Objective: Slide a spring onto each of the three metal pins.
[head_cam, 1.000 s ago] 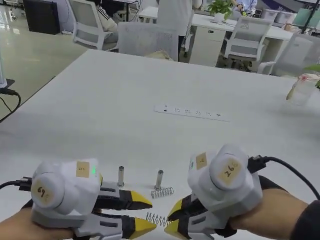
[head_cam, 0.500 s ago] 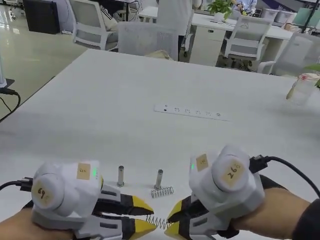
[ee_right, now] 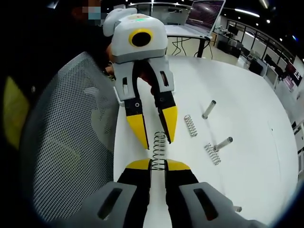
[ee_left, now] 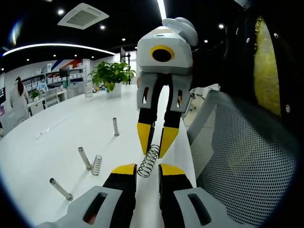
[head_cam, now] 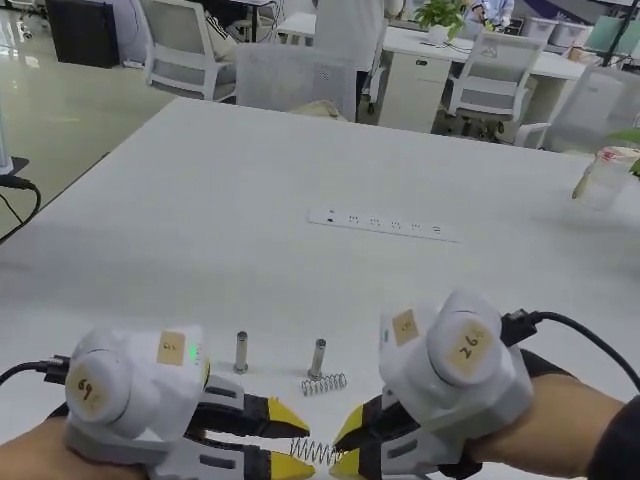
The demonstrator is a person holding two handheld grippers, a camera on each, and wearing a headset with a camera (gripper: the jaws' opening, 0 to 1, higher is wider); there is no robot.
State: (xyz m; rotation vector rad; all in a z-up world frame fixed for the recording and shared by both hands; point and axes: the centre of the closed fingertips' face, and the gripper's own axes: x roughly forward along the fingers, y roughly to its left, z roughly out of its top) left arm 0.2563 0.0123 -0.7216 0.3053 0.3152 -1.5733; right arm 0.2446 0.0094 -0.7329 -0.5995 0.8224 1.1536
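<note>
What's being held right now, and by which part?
The right gripper pinches a spring by one end; the left gripper flanks the other end, apparently unclamped.

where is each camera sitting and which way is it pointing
Head view: on the person's head, looking forward and down over the table; left hand holds the left gripper, right hand the right gripper.
Left gripper view: on the left gripper, looking along its jaws at the right gripper facing it.
Right gripper view: on the right gripper, looking back at the left gripper.
Shared: both gripper views show the spring between the grippers.
</note>
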